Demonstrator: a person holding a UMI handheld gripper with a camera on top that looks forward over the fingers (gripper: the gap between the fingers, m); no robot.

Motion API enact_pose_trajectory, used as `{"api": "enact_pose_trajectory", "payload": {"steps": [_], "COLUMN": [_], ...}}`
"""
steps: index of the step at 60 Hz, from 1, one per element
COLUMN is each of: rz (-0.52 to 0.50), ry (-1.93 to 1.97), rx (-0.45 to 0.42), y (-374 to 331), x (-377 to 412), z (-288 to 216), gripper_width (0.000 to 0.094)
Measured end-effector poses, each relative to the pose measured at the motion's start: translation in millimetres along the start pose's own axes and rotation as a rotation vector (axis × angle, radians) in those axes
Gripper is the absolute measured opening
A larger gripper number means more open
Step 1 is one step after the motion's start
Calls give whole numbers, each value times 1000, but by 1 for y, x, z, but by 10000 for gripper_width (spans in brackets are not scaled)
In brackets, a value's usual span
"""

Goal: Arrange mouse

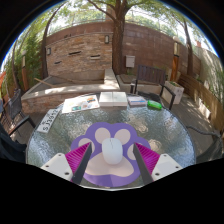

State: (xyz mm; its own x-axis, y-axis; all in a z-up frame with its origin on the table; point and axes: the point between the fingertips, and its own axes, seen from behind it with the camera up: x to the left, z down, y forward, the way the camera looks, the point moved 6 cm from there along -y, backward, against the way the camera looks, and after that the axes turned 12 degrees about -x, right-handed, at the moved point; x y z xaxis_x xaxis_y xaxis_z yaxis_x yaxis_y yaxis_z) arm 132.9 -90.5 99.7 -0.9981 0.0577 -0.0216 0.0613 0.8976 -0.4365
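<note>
White and small, the mouse (113, 150) sits at the centre of the purple mouse pad (110, 152) on the glass table (60, 140), so I hold my gripper (112, 163) wide open, its fingers flanking the mouse with gaps either side, gripping nothing.

A round glass table (60, 140) with a rippled, textured top carries everything. On it lies a purple mouse pad (110, 152) cut in the outline of a cartoon mouse head — two round ears toward the far side. A white computer mouse (112, 150) rests on the middle of that pad. Beyond the glass stands a second surface — a long low table (45, 98) — with flat books or boxes (98, 101) lying on it.
</note>
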Motion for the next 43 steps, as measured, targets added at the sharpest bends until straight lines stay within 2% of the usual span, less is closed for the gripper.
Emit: {"api": "enact_pose_trajectory", "payload": {"steps": [9, 20, 31, 43], "rz": [26, 22, -6, -13], "ry": [-39, -50, -48, -37], "rx": [-11, -22, -24, -42], "y": [-91, -196, -266, -308], "x": [8, 15, 21, 21], "z": [-32, -41, -27, -17], "gripper_width": [849, 848, 845, 849]}}
